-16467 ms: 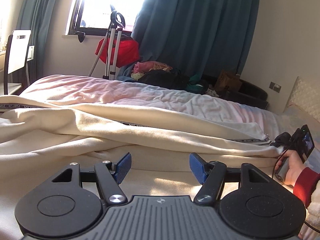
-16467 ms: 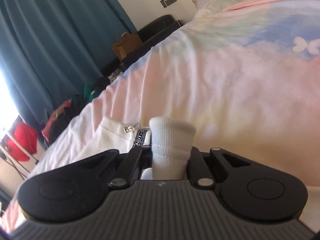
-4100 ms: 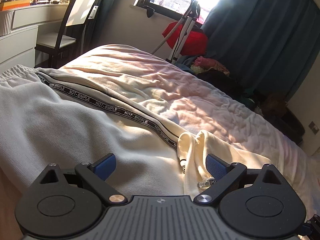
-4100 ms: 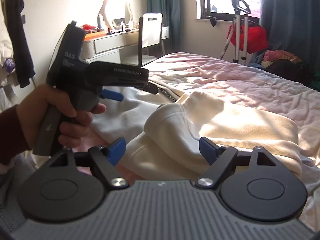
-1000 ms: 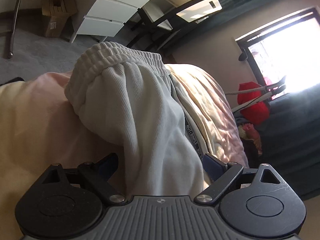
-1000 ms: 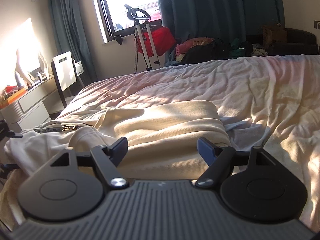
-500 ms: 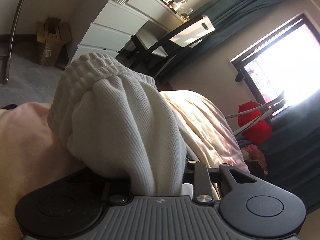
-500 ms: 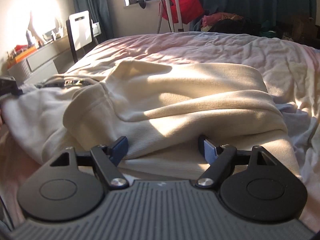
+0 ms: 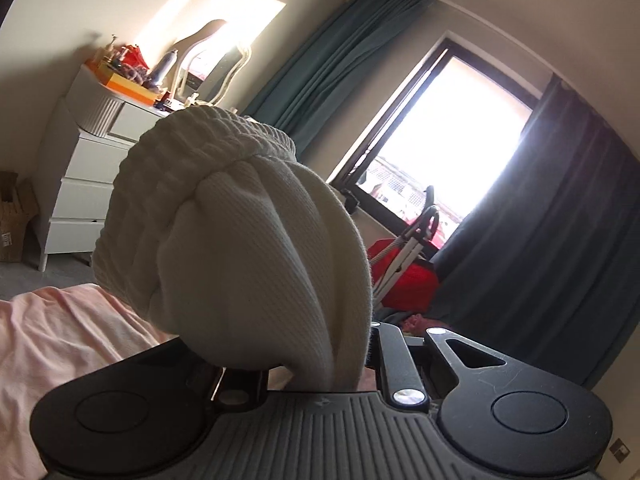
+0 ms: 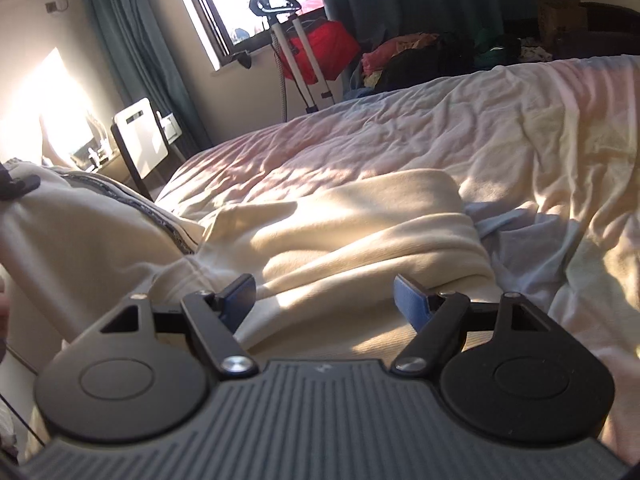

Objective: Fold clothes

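Observation:
A cream knit garment with a ribbed elastic waistband (image 9: 208, 148) and a black lettered side stripe (image 10: 160, 220) lies on the bed. My left gripper (image 9: 320, 364) is shut on the waistband end of the garment (image 9: 256, 264) and holds it raised above the bed; the bunched cloth hides its fingertips. In the right wrist view the rest of the garment (image 10: 360, 232) lies folded and rumpled on the bed. My right gripper (image 10: 324, 300) is open and empty, its blue pads (image 10: 408, 300) low over the folded cloth.
The bed has a wrinkled pink and white sheet (image 10: 480, 128). A white dresser (image 9: 80, 184) with a mirror stands at the left. A chair (image 10: 140, 140), a red bag on a stand (image 10: 320, 52), a clothes pile (image 10: 420, 56) and dark curtains (image 9: 560, 240) lie beyond the bed.
My left gripper closed on the waistband end and lifted it off the bed, tilting up. My right gripper stayed open and drew back slightly over the folded cloth.

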The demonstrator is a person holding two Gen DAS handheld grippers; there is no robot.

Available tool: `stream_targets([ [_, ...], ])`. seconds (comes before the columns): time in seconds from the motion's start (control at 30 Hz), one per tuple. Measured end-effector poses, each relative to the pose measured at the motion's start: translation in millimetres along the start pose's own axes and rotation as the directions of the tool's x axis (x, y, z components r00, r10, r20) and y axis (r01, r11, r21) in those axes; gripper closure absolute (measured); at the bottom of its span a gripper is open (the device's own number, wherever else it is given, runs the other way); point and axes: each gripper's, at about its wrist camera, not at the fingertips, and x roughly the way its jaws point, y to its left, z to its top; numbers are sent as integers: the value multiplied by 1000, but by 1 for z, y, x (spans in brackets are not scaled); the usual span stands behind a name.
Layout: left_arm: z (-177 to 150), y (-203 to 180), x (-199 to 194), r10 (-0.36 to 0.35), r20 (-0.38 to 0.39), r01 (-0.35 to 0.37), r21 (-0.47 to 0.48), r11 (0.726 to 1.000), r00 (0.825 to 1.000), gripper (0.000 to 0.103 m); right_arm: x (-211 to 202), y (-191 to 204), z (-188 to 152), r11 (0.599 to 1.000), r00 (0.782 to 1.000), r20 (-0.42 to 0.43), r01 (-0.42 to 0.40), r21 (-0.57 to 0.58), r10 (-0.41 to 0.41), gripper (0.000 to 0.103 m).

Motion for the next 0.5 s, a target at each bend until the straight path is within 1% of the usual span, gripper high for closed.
stream_targets([
  [0.07,-14,-36,1,-38,-3,38,15,999,999,88,-8,-16,9,998,1000,27,-9,70,7,25],
  [0.13,-36,-73,2,-71,-7,71,55,996,997,88,-14,-33,18,991,999,53,-11,135,4,25],
  [0.27,-100,-134,9,-137,-41,142,162,977,990,88,-22,-80,36,962,993,106,27,272,-58,24],
  [0.33,-138,-157,13,-175,-68,186,218,958,982,88,-26,-107,43,933,988,131,26,358,-78,23],
  [0.4,-177,-173,14,-201,-109,224,274,935,973,88,-30,-132,45,896,985,152,11,443,-87,23],
  [0.47,-217,-183,14,-211,-164,257,342,904,964,88,-32,-148,41,859,983,167,-17,511,-80,23],
  [0.5,-236,-186,14,-209,-188,267,377,887,960,88,-32,-153,39,847,982,175,-32,531,-72,23],
])
